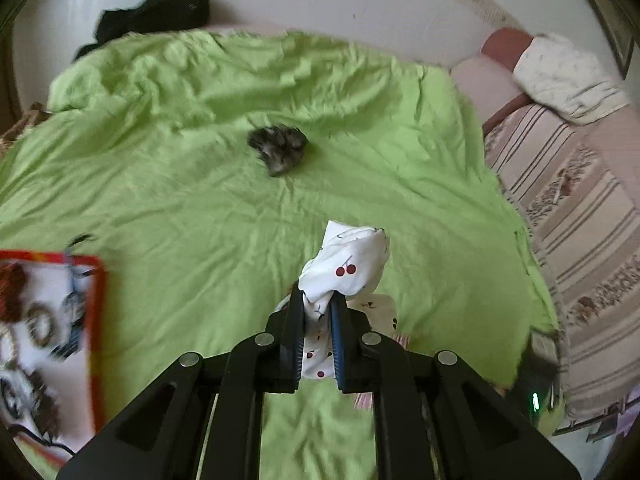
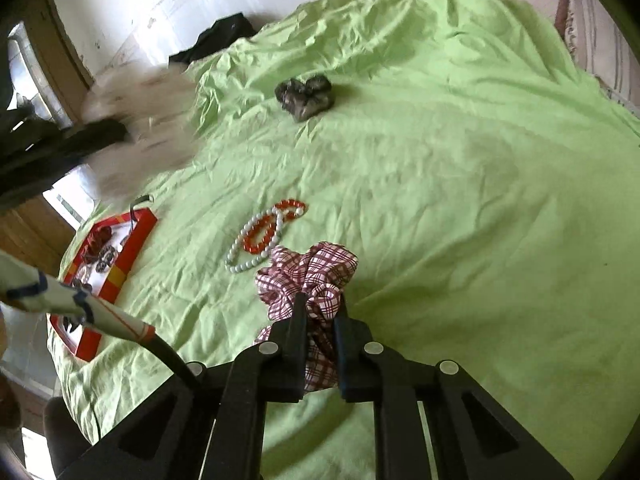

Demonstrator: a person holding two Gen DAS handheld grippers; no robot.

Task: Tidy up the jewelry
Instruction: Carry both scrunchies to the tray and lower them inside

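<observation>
Your left gripper [image 1: 318,300] is clamped on a white cherry-print scrunchie [image 1: 348,264]; the fabric bunches out past the fingertips and is lifted clear of the green sheet [image 1: 200,200]. Your right gripper [image 2: 320,304] is clamped on a pink plaid scrunchie [image 2: 308,272], whose free folds rest on the sheet just ahead of the fingers.

Two bead strands lie on the sheet just beyond the plaid scrunchie: a white bead strand [image 2: 256,240] and an orange bead strand [image 2: 264,236], looped over each other. A dark scrunchie [image 2: 306,98] lies alone farther up the sheet, well apart from both grippers.

The red tray [image 2: 136,236] sits at the left edge of the bed and holds several small pieces; the left view blurs them, so you cannot tell them apart. A black garment [image 1: 160,16] lies at the far edge of the bed against the wall.
</observation>
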